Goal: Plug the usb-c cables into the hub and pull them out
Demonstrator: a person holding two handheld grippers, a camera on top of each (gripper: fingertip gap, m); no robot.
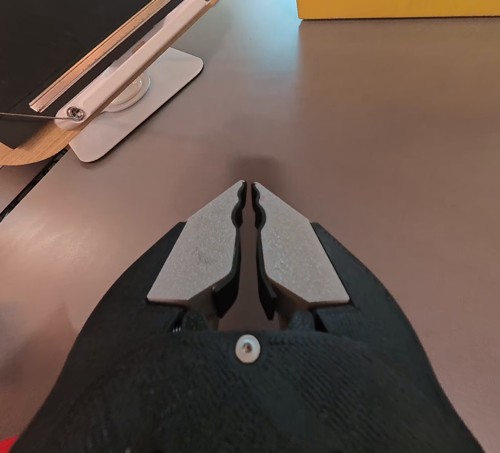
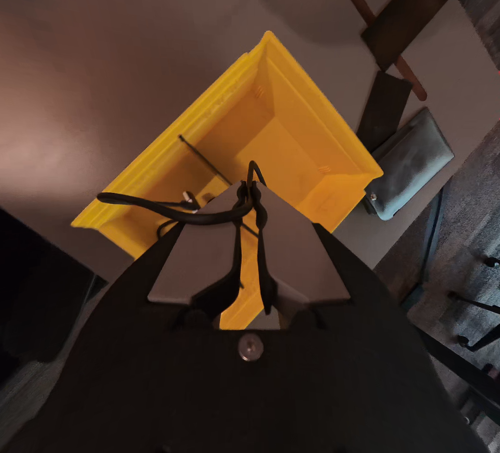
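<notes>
Right gripper (image 2: 248, 188): black body, grey metal fingers, pointing steeply down over the bin (image 2: 319, 126); tips clamped on a black cable (image 2: 162, 208) that loops out left across the bin's near rim. Its plug end is too blurred to make out.

Left gripper (image 1: 248, 187): held low and level over the table (image 1: 324, 128), fingers nearly together with a slim gap, holding nothing.

Bin: yellow plastic, rectangular, open-topped, on the table; thin black strands lie inside.

Table: smooth, matt, brown-grey.

Stand (image 1: 140, 104): white, flat base, left of the bin, carrying a tilted dark panel.

Chair (image 2: 411, 164): grey cushion, beyond the bin on carpet.
</notes>
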